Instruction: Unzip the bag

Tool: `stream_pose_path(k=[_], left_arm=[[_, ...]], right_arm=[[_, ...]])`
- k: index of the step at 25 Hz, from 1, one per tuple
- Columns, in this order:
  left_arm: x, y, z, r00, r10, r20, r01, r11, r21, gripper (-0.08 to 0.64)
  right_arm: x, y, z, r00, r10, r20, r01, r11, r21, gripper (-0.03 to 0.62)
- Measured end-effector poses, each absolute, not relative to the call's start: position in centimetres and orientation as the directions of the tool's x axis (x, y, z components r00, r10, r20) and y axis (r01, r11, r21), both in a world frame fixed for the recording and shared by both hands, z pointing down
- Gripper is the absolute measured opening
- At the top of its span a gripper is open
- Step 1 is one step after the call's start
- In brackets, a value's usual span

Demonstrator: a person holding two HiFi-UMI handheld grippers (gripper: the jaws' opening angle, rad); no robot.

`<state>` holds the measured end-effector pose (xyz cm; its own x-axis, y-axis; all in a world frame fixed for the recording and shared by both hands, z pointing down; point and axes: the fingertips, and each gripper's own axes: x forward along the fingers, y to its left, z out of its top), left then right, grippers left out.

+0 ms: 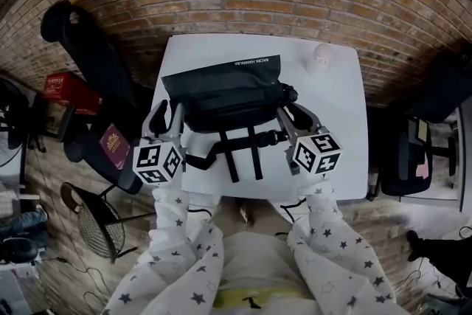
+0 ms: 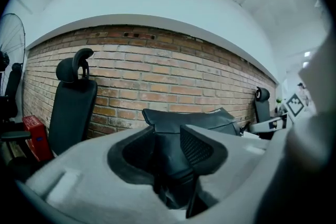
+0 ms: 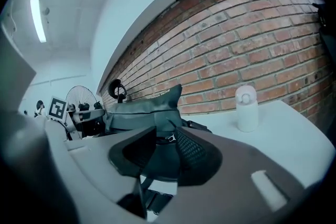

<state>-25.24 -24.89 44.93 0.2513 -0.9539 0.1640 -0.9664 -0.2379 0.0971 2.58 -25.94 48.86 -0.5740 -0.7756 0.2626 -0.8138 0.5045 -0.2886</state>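
Note:
A black bag (image 1: 228, 92) with a white-lettered top flap lies on the white table (image 1: 335, 129), and its straps (image 1: 243, 153) trail toward me. My left gripper (image 1: 168, 116) is at the bag's left end. In the left gripper view the bag's fabric (image 2: 170, 165) fills the gap between the pads, so that gripper (image 2: 167, 150) is shut on it. My right gripper (image 1: 293, 111) is at the bag's right end. In the right gripper view its jaws (image 3: 165, 147) stand apart, with the small metal zipper pull (image 3: 169, 137) loose between them and the bag (image 3: 142, 110) beyond.
A white bottle (image 1: 322, 53) stands at the table's far right corner, also visible as a bottle (image 3: 247, 107) by the brick wall. A black office chair (image 1: 88, 48) and a red box (image 1: 66, 88) sit left of the table. A dark chair (image 1: 413, 151) is on the right.

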Motion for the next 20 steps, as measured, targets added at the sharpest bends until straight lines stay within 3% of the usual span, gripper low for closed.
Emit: stream_pose_path(k=[8, 14, 20], left_arm=[[-22.9, -21.7, 44.4, 0.299, -0.939, 0.168, -0.954, -0.286, 0.094, 0.104], [-21.8, -20.6, 43.2, 0.340, -0.925, 0.169, -0.940, -0.329, 0.088, 0.014], [-21.0, -20.8, 41.5, 0.374, -0.915, 0.154, -0.927, -0.365, 0.079, -0.002]], right_arm=[[4.2, -25.4, 44.4, -0.544, -0.822, 0.170, -0.833, 0.505, -0.225, 0.088], [3.8, -25.2, 42.5, -0.527, -0.838, 0.140, -0.846, 0.502, -0.179, 0.009], [3.2, -24.5, 40.5, -0.534, -0.842, 0.077, -0.840, 0.519, -0.158, 0.009]])
